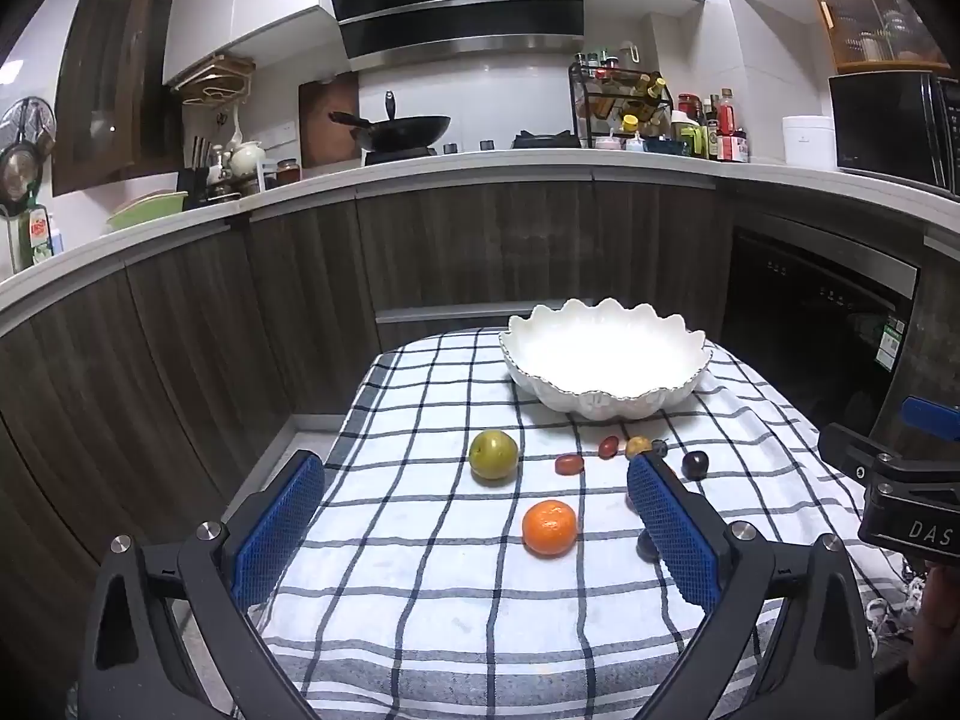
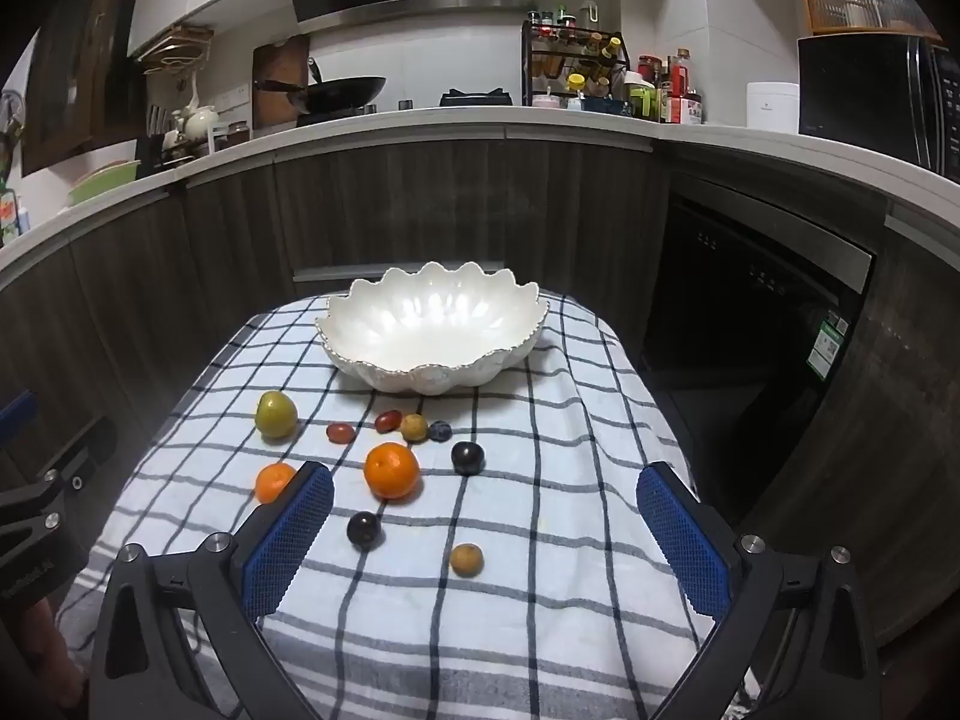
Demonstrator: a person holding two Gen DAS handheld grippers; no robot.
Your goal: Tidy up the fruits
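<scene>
A white scalloped bowl (image 1: 603, 360) (image 2: 435, 330) stands empty at the far end of a checked cloth (image 1: 420, 570) (image 2: 540, 540). In front of it lie several fruits: a green one (image 1: 493, 454) (image 2: 276, 414), two oranges (image 2: 391, 470) (image 2: 275, 481), one of which is the orange (image 1: 549, 528) in the left wrist view, dark plums (image 2: 467, 458) (image 2: 364, 530), small red ones (image 2: 340, 432) (image 2: 388, 420) and a brown one (image 2: 466, 559). My left gripper (image 1: 474, 468) and right gripper (image 2: 486, 480) both hover open above the near fruits, holding nothing.
A dark wood cabinet front and a counter (image 1: 480, 171) with a wok (image 1: 402, 129), bottles (image 1: 720, 126) and a microwave (image 1: 888, 126) curve behind the table. A dark oven front (image 2: 750, 324) stands at the right. The cloth's edges drop off left and right.
</scene>
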